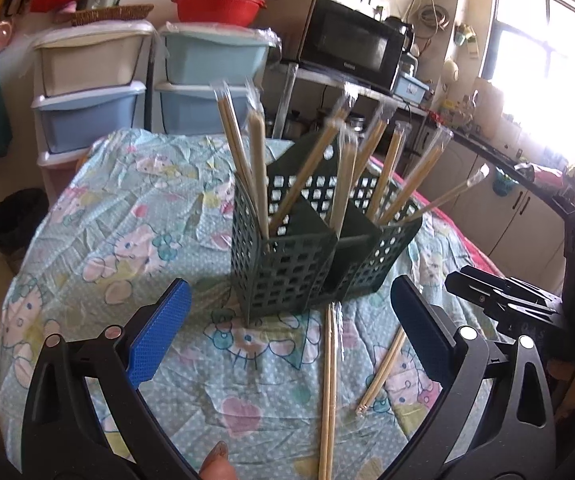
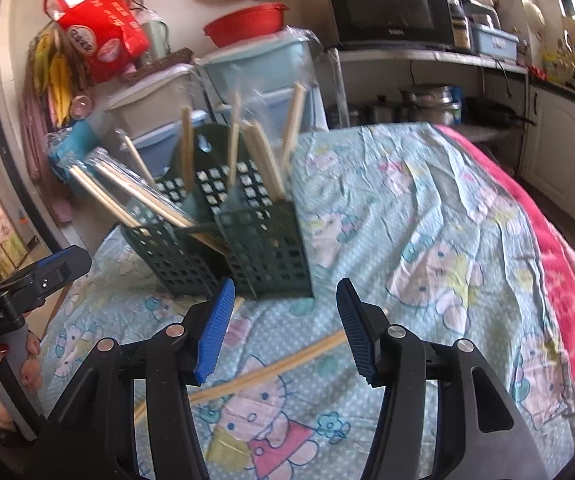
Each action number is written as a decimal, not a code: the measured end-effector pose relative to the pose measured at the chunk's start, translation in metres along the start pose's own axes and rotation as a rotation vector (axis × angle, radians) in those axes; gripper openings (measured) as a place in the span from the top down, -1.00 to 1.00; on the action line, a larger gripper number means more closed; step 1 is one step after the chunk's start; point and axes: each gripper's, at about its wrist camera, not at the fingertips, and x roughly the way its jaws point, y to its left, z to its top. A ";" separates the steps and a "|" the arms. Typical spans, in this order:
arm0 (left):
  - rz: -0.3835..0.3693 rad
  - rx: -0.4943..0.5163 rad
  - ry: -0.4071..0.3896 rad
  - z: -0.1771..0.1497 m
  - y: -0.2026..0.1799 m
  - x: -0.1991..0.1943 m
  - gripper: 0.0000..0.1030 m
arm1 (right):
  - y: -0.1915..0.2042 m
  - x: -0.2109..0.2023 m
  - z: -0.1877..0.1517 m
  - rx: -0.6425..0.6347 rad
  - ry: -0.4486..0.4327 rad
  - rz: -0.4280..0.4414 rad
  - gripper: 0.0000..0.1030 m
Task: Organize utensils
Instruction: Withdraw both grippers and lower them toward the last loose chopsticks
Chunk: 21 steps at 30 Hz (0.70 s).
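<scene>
Chopsticks [image 1: 343,184], pale wood in clear plastic sleeves, fan upward from a dark green perforated plastic caddy [image 1: 287,272] with angled dividers, standing on a wrinkled, cartoon-printed blue cloth [image 1: 107,220] over the worktop. Two more pairs [image 1: 329,384] lie flat at the caddy's 6 o'clock. Left tool [image 1: 291,344] and right tool [image 2: 285,332], blue ribbed pads, both stand apart, empty.

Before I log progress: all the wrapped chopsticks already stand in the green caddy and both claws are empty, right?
Not all. Two wrapped pairs lie on the tablecloth before the green caddy, as the left wrist view shows. Both claws, left and right, are empty.
</scene>
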 end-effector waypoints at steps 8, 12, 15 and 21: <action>-0.018 0.026 0.093 -0.013 -0.012 0.034 -0.73 | -0.021 0.023 -0.010 0.069 0.094 -0.026 0.01; -0.038 0.058 0.151 -0.021 -0.024 0.051 -0.54 | -0.036 0.041 -0.015 0.126 0.154 -0.038 0.01; -0.073 0.068 0.194 -0.024 -0.031 0.063 -0.49 | -0.048 0.051 -0.017 0.169 0.183 -0.045 0.01; -0.053 0.106 0.261 -0.031 -0.041 0.089 -0.29 | -0.064 0.074 -0.012 0.229 0.234 -0.071 0.01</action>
